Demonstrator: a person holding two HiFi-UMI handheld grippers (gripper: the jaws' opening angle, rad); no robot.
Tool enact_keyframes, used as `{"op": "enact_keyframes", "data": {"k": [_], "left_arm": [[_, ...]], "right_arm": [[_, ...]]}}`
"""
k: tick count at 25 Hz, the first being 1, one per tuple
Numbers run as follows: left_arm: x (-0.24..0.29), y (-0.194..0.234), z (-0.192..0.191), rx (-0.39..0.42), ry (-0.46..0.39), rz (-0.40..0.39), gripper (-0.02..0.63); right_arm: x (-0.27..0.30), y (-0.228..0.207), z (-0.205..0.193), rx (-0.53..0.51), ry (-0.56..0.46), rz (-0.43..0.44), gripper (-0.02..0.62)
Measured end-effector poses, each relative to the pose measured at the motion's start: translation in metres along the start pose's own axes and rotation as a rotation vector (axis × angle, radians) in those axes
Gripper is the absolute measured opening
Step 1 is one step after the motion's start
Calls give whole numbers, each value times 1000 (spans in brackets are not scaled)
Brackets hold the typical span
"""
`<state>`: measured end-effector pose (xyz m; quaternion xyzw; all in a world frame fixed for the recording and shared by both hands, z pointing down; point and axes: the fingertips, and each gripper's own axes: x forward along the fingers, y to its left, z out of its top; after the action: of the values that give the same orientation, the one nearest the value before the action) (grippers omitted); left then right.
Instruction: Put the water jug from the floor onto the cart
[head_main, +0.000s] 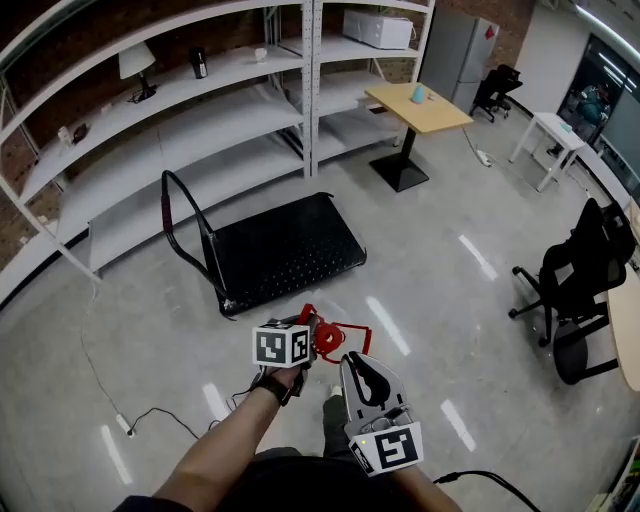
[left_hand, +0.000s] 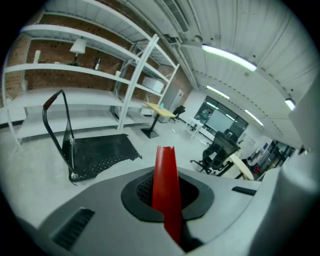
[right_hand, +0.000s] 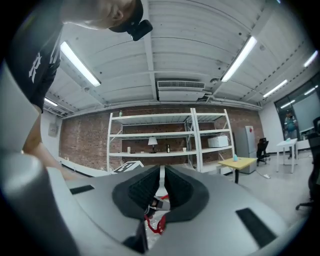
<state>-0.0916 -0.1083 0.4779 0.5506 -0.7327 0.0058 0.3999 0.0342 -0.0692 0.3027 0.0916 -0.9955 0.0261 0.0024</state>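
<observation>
Open floor (head_main: 420, 300) btwn cart (head_main: 290, 250), left gripper (head_main: 345, 332).

Black cart deck (head_main: 290, 250), dotted all over with perforations. Red strip (left_hand: 165, 185), possibly a strap, against black ribbed pads (left_hand: 145, 189). Black-and-white squares on the marker cube (head_main: 282, 345). White shelving (head_main: 200, 110), red-brown brick wall (left_hand: 50, 54) behind, pale wood tabletop (head_main: 420, 108), black office chair (head_main: 580, 280), glossy grey floor (head_main: 420, 300) streaked with light.

From the head we look steeply down on left gripper (head_main: 340, 333) and right gripper (head_main: 351, 360); their cameras look closely along the jaws toward the shelves (head_main: 215, 120).
</observation>
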Motion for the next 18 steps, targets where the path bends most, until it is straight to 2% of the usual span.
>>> {"op": "enact_keyframes", "data": {"k": [6,10,14,18], "left_arm": [[58,86,71,-144,-14,133,11],[88,135,131,-227,-40,201,11],[116,174,186,-285,-73,230,11],[155,213,238,-295,-91,213,11]], "right_arm": [[132,-60,-3,37,34,172,26],[219,-92,8,54,49,271,25],[285,-110,17,53,53,341,25],[352,-127,13,51,59,343,25]]}}
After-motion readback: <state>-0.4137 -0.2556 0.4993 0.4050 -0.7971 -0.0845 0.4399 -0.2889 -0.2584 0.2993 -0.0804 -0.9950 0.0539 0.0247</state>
